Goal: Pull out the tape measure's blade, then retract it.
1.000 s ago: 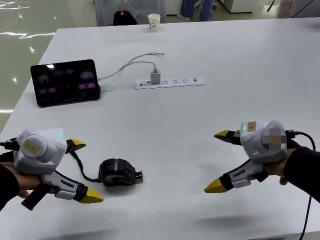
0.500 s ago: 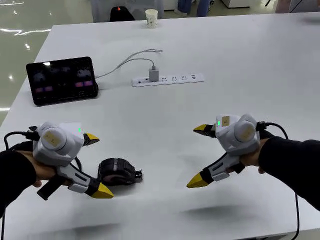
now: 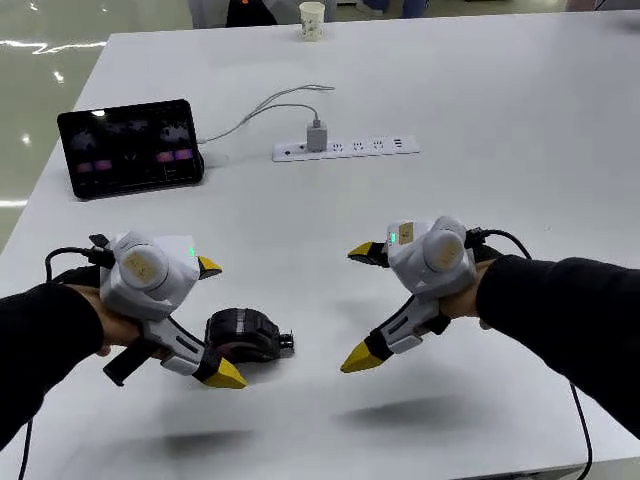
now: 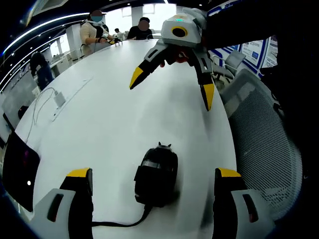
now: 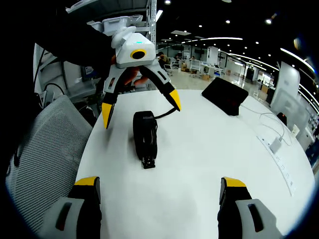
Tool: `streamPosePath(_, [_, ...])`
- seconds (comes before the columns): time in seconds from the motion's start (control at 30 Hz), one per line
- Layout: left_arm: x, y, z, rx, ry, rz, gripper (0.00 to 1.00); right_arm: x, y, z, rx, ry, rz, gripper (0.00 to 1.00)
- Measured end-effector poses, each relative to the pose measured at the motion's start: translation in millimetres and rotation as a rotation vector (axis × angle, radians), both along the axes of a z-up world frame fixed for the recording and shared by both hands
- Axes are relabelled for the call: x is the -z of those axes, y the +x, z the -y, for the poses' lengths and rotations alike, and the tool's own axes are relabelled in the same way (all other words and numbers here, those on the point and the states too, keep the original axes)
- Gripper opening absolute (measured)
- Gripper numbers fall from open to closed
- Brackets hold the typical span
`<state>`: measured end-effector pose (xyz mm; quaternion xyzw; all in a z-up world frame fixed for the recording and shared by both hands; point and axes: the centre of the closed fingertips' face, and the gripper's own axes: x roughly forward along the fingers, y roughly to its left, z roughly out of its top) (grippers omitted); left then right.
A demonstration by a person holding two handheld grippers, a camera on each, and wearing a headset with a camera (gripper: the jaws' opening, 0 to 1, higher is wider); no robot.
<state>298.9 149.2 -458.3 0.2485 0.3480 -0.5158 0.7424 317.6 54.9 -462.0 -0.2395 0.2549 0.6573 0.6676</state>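
A person at a white table [image 3: 500, 130] is holding a two-jaw gripper in each hand, both well apart from the power strip [image 3: 345, 148] on the side nearer the person. The black tape measure [image 3: 245, 335] is lying on its side on the table, nearer the person than the power strip and to its left, with its blade drawn in and only the end hook showing at the case. A black strap is trailing from its back end toward the left gripper [image 3: 218, 321]. That gripper is standing with its yellow-tipped jaws spread wide, one on either side of the tape measure and gripping nothing; in the left gripper view the case is sitting between the jaws, apart from both. The right gripper [image 3: 358, 304] is hovering nearer the person than the power strip, its jaws also spread wide and empty, pointing at the tape measure's hook end. A charger [image 3: 317, 136] is sitting plugged into the power strip, its white cable [image 3: 262, 107] curling away to the left toward a dark tablet [image 3: 130, 147] propped up left of the strip. A paper cup [image 3: 312, 19] is standing beyond the strip at the table's far edge.
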Motion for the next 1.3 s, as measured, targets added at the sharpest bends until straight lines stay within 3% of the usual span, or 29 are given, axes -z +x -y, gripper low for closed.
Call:
streamPosePath(0.07, [3.7,-0.4,-0.2,0.005,0.023,-0.002,0.99,3.0,-2.1,-3.8,-0.013,-0.004,0.001,0.99])
streamPosePath(0.1, [5.9,1.8,-0.6,0.008,0.043,0.015,0.99,6.3,-2.9,-6.0,-0.029,-0.015,0.014,0.99])
streamPosePath(0.23, [12.8,0.7,2.7,0.032,0.055,0.014,0.99,10.4,-2.7,-15.4,-0.059,-0.017,0.024,0.99])
streamPosePath(0.43, [18.0,1.6,9.1,0.062,0.067,0.008,0.99,13.9,1.1,-29.6,-0.059,-0.016,0.035,0.99])
streamPosePath(0.57, [25.0,5.0,7.3,0.071,0.109,0.017,0.99,19.8,2.3,-34.0,-0.039,-0.028,0.035,0.99])
streamPosePath(0.63, [25.5,2.0,9.1,0.077,0.097,-0.001,0.98,23.6,-1.0,-34.8,-0.032,-0.038,0.008,0.99])
streamPosePath(0.7, [25.8,1.2,9.9,0.078,0.099,-0.007,0.93,29.2,-3.2,-33.9,-0.027,-0.065,-0.001,0.99])
streamPosePath(0.83, [26.7,1.3,11.5,0.086,0.104,-0.004,0.82,33.8,-8.5,-37.4,-0.048,-0.058,-0.008,0.99])
streamPosePath(0.97, [28.1,3.3,9.2,0.095,0.125,0.01,0.61,35.9,-13.4,-39.2,-0.059,-0.063,-0.026,0.99])
streamPosePath(1.0, [27.9,4.8,8.5,0.096,0.127,0.02,0.56,36.9,-16.7,-39.4,-0.058,-0.066,-0.05,0.99])
streamPosePath(1.17, [26.7,3.3,8.5,0.089,0.115,0.001,0.35,39.3,-19.3,-41.2,-0.065,-0.071,-0.064,0.99])
streamPosePath(1.27, [26.6,4.9,7.6,0.093,0.115,0.007,0.33,40.3,-18.4,-42.1,-0.064,-0.074,-0.067,0.99])
streamPosePath(1.3, [26.5,4.7,7.8,0.093,0.114,0.006,0.33,40.4,-17.5,-41.7,-0.068,-0.08,-0.061,0.94])
